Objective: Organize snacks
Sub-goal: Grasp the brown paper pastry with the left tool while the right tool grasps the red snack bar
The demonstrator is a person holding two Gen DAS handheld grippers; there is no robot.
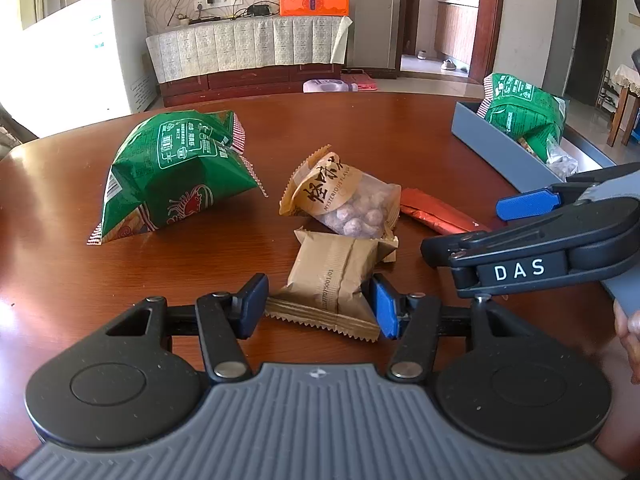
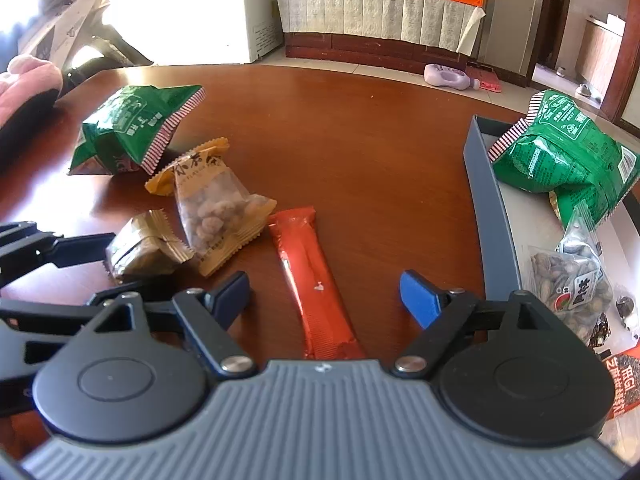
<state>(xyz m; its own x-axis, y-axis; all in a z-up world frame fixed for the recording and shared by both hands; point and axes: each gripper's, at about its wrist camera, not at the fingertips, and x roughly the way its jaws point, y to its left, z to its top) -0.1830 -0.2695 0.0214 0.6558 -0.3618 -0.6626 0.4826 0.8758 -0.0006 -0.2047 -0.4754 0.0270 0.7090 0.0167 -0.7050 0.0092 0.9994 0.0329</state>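
Observation:
On the brown table lie a green snack bag [image 1: 172, 176] [image 2: 132, 128], a clear-and-yellow nut packet [image 1: 348, 196] [image 2: 216, 204], a small tan packet [image 1: 332, 280] [image 2: 144, 248] and a red stick packet [image 1: 436, 214] [image 2: 316, 280]. My left gripper [image 1: 320, 306] is open with its fingers on either side of the tan packet, not pressing it. My right gripper [image 2: 326, 298] is open and straddles the red stick packet low over the table; it also shows in the left wrist view [image 1: 464, 228].
A grey tray [image 1: 500, 148] [image 2: 492, 216] stands at the right with another green bag [image 1: 524, 112] [image 2: 568, 156], a seed packet [image 2: 576, 284] and other snacks in it. A pink object [image 2: 28, 84] lies at the table's far left.

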